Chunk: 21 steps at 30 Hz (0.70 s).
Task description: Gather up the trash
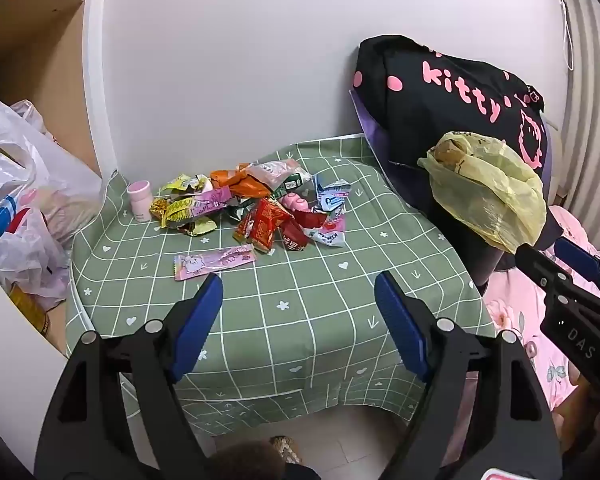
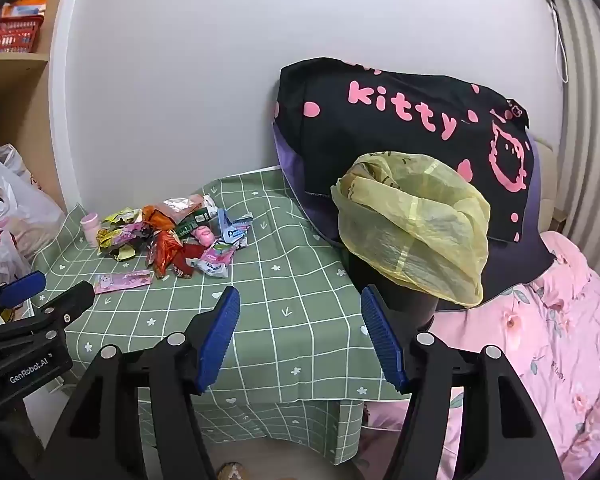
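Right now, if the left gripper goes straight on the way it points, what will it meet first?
Probably the green checked tablecloth: the open left gripper aims down at a bare patch of it. The pink wrapper and the wrapper pile lie beyond and to the left. Depth is unclear.

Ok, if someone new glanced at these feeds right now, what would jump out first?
Probably the bright heap of snack wrappers at the far side of the green checked tablecloth, with a pink wrapper lying apart, nearer the camera. Next, the yellow plastic bag to the table's right, in front of a black "kitty" cushion.
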### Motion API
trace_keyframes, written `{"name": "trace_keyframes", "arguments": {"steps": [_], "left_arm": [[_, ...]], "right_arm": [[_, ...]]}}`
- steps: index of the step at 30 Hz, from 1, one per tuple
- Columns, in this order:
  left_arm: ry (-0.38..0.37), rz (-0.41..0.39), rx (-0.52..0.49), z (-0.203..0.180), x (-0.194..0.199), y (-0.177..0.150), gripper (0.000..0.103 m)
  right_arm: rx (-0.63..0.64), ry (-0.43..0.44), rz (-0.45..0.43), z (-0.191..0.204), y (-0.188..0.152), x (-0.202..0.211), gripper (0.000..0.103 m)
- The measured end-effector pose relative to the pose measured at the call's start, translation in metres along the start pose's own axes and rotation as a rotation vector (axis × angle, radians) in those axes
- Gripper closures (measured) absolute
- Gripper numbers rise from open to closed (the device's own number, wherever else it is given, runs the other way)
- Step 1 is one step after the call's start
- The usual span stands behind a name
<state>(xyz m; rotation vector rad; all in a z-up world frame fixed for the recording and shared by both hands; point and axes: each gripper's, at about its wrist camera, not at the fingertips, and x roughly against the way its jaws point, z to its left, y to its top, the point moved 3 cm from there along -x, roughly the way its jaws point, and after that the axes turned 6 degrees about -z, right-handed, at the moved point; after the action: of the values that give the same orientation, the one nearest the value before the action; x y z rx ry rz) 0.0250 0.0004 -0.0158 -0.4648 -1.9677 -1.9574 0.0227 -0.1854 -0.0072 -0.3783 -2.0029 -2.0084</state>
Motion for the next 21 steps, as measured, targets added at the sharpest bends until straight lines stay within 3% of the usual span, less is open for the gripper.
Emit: {"name": "trace_keyframes", "arguments": {"steps": [21], "left_arm": [[0.006,0.016,0.019,0.010,-0.006,-0.003,0.029]], "right_arm": [[0.016,-0.003,0.011,0.004,0.000,-0.007,0.044]]}}
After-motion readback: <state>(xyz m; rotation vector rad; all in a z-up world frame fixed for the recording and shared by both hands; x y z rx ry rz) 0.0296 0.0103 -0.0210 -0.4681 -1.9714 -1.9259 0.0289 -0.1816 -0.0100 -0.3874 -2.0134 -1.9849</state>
